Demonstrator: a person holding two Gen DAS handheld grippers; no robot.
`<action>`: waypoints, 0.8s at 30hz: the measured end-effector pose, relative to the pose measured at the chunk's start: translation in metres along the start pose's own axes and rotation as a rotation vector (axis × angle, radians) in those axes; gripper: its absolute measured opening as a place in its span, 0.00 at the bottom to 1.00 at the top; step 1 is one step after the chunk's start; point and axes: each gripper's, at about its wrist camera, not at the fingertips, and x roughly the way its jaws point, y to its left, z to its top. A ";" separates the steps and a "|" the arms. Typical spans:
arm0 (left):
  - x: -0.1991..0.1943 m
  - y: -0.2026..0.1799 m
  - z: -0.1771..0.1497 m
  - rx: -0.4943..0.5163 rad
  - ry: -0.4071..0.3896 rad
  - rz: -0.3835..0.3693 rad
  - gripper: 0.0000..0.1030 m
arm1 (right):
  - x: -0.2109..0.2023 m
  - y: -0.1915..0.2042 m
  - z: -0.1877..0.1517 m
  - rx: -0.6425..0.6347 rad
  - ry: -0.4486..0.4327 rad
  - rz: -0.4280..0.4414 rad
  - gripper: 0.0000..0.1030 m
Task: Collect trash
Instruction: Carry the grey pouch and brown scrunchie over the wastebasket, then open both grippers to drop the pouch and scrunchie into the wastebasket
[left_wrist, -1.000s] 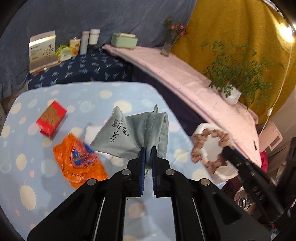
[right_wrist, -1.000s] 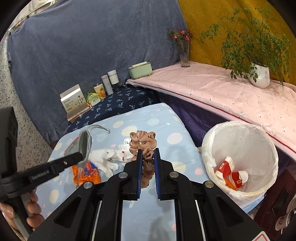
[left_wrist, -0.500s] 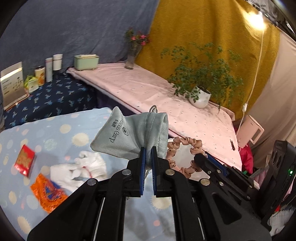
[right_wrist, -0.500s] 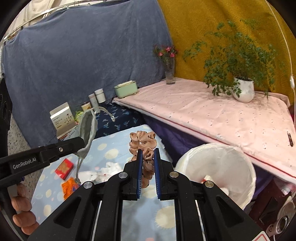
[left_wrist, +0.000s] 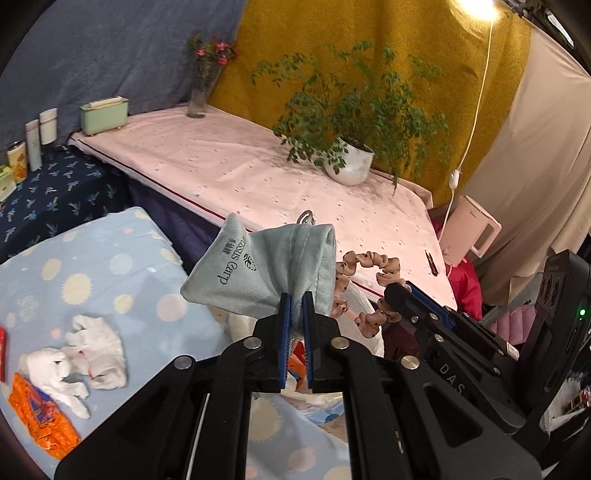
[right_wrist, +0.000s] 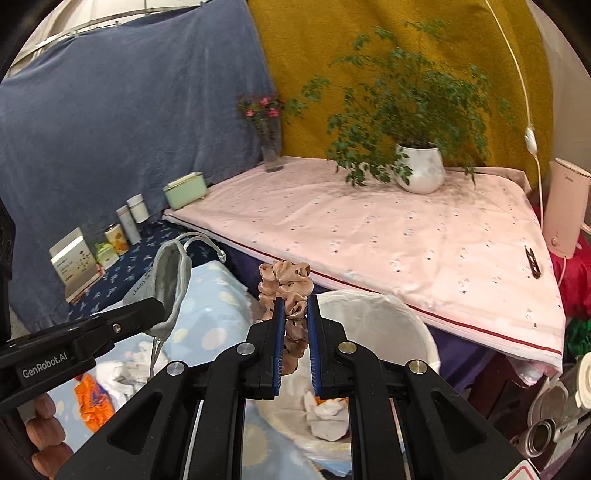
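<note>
Both grippers have swung from over the blue spotted bedspread (left_wrist: 92, 266) toward the white bin (right_wrist: 402, 317). Left gripper (left_wrist: 295, 295) clamps the grey pouch (left_wrist: 266, 269); right gripper (right_wrist: 295, 301) pinches the pink scrunchie (right_wrist: 286, 282) above the bin's near rim.

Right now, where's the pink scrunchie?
The pink scrunchie is pinched in the right gripper, held above the white-lined trash bin. In the left wrist view it hangs just right of the grey drawstring pouch.
</note>
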 end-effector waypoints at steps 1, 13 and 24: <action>0.005 -0.002 0.000 0.004 0.009 -0.004 0.06 | 0.001 -0.003 0.000 0.001 0.001 -0.009 0.11; 0.037 -0.019 0.003 0.024 0.051 0.003 0.42 | 0.012 -0.030 0.003 0.044 0.006 -0.084 0.22; 0.024 -0.002 0.002 0.008 0.013 0.092 0.51 | 0.011 -0.015 0.005 0.021 0.001 -0.051 0.25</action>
